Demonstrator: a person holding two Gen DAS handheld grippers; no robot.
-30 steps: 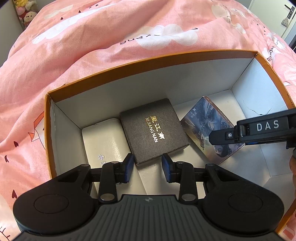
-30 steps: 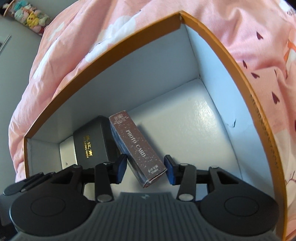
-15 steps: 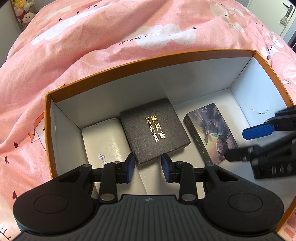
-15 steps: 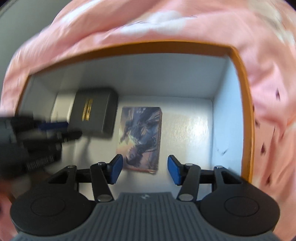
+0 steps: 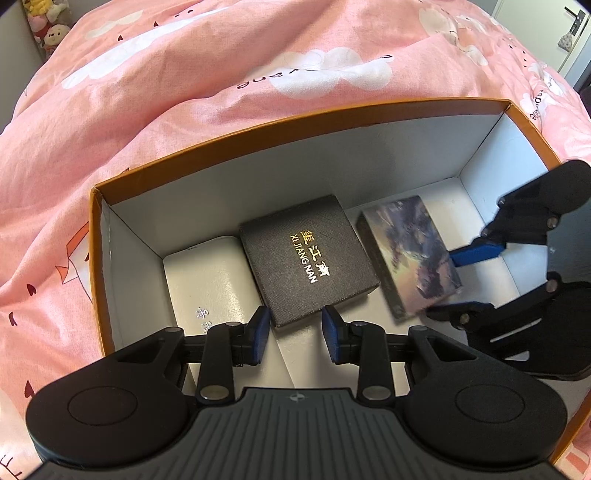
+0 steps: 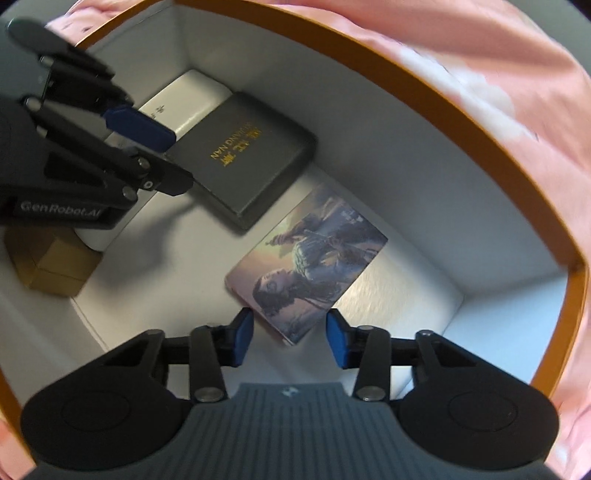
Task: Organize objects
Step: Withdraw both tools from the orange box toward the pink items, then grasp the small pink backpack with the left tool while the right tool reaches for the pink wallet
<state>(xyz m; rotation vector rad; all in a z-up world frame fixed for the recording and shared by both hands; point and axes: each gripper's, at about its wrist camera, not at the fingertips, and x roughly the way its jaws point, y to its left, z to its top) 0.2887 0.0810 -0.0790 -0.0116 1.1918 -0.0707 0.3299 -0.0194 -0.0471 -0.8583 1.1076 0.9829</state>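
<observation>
An orange box [image 5: 258, 127] with a white inside lies on the bed. In it lie a white case [image 5: 207, 280], a black box with gold letters [image 5: 308, 254] and a photo card box [image 5: 410, 251] with a picture on top, flat on the floor. My left gripper [image 5: 295, 334] is open and empty, just short of the black box. My right gripper [image 6: 290, 338] is open and empty, its jaws on either side of the near corner of the photo card box [image 6: 308, 266]. It also shows in the left wrist view [image 5: 465, 280].
A pink duvet with white clouds [image 5: 221, 74] surrounds the box. A small brown cardboard box [image 6: 55, 271] sits in the near left corner of the orange box. Its walls [image 6: 461, 125] stand high around both grippers. Plush toys [image 5: 48, 22] sit far left.
My right gripper let go of the photo card box, which now lies flat on the box floor. The gripper swung round to the box's right side. My left gripper stayed put.
</observation>
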